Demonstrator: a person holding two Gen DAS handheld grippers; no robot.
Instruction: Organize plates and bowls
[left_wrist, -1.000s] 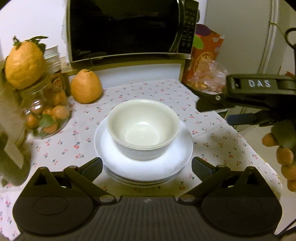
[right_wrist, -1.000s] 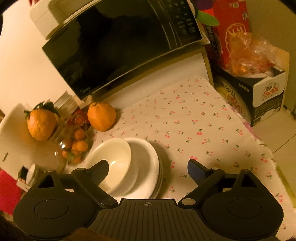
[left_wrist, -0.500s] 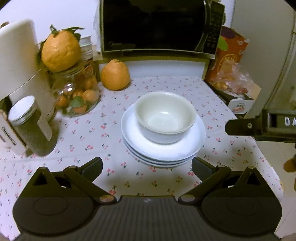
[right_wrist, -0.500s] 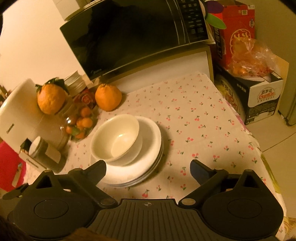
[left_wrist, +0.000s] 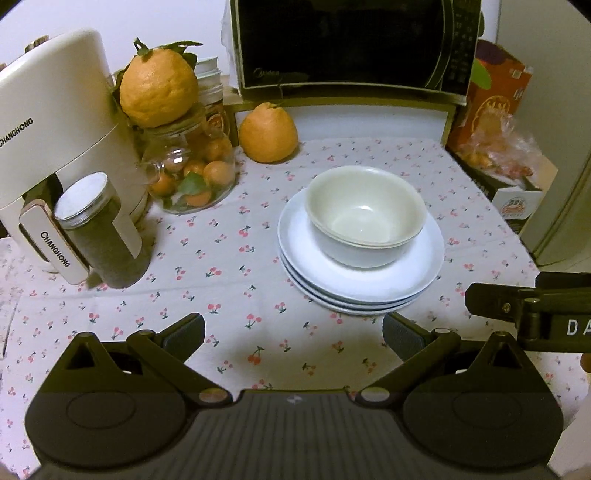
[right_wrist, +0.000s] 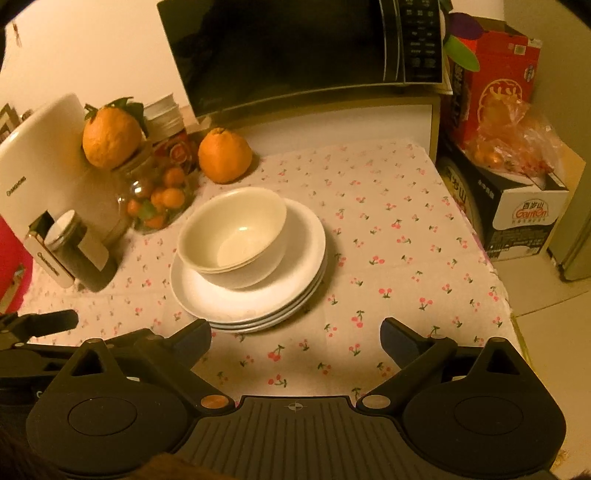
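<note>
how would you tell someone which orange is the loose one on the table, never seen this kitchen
Start at the black microwave at the back of the cherry-print tablecloth. Just below its left corner, an orange sits directly on the cloth, behind the stacked plates. The other big orange is perched on a glass jar and has leaves; this one has none.

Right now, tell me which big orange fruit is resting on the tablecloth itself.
The big orange in front of the microwave stand sits directly on the cloth. The other, leafy one is perched on top of the glass jar.
</note>
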